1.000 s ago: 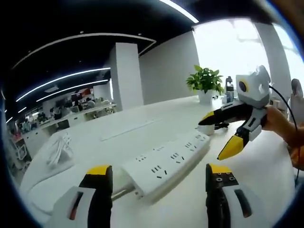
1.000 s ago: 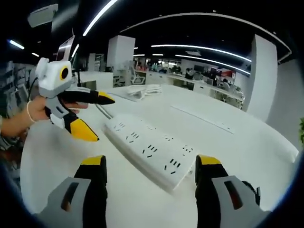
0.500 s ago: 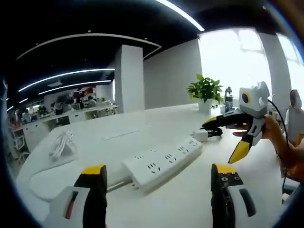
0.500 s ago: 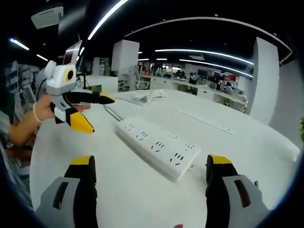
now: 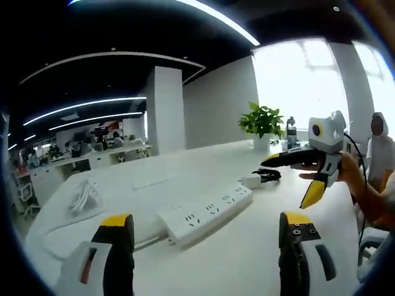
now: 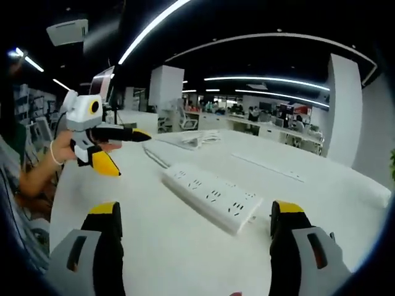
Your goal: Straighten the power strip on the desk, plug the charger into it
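Observation:
A long white power strip [image 5: 203, 211] lies flat on the white desk [image 5: 247, 259], beyond and between the jaws of my left gripper [image 5: 206, 218], which is open and holds nothing. Just past the strip's far end sits a small white charger [image 5: 251, 182] with a black cable [image 5: 270, 175]. My right gripper [image 5: 289, 181] hovers open above the desk near that end, held by a hand. In the right gripper view the power strip [image 6: 213, 196] lies ahead of my open right gripper [image 6: 194, 209], and my left gripper [image 6: 129, 153] hangs open to its left.
A potted plant [image 5: 262, 120] and a bottle [image 5: 290, 129] stand at the desk's far edge. A bundle of white cable [image 5: 80, 194] lies to the left. The strip's cord [image 6: 157, 157] runs off toward the far side. Office desks fill the background.
Both views have drawn back and risen from the power strip, which now looks smaller and farther off. Both grippers stay open; the strip lies in the same place.

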A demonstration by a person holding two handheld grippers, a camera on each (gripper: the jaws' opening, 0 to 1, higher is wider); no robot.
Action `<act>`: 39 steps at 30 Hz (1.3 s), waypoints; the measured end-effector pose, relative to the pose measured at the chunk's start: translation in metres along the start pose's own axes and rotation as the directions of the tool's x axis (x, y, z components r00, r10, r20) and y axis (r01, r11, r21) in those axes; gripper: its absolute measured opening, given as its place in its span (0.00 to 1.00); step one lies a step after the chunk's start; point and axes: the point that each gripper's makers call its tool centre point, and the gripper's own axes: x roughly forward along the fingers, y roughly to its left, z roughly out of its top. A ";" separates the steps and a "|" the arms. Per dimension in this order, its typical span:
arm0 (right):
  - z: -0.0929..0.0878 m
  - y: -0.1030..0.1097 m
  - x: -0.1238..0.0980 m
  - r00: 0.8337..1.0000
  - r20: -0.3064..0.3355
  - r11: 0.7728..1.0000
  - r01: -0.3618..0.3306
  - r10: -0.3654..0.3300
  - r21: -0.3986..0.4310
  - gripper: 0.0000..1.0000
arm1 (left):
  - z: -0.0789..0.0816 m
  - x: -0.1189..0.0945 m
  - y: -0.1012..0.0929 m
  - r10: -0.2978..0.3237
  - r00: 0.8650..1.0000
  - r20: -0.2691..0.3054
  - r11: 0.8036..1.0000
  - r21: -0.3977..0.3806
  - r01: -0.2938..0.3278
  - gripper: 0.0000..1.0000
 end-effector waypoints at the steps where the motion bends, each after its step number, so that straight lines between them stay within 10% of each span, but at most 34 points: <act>1: 0.000 0.000 -0.001 1.000 0.002 1.000 -0.001 0.001 0.002 1.00 | 0.000 -0.001 0.000 0.000 1.000 0.002 1.000 0.002 0.000 0.99; 39: -0.010 0.011 -0.062 0.997 0.065 0.999 0.043 -0.043 -0.006 0.99 | -0.025 -0.048 0.006 0.108 0.994 0.014 0.994 -0.007 -0.108 0.99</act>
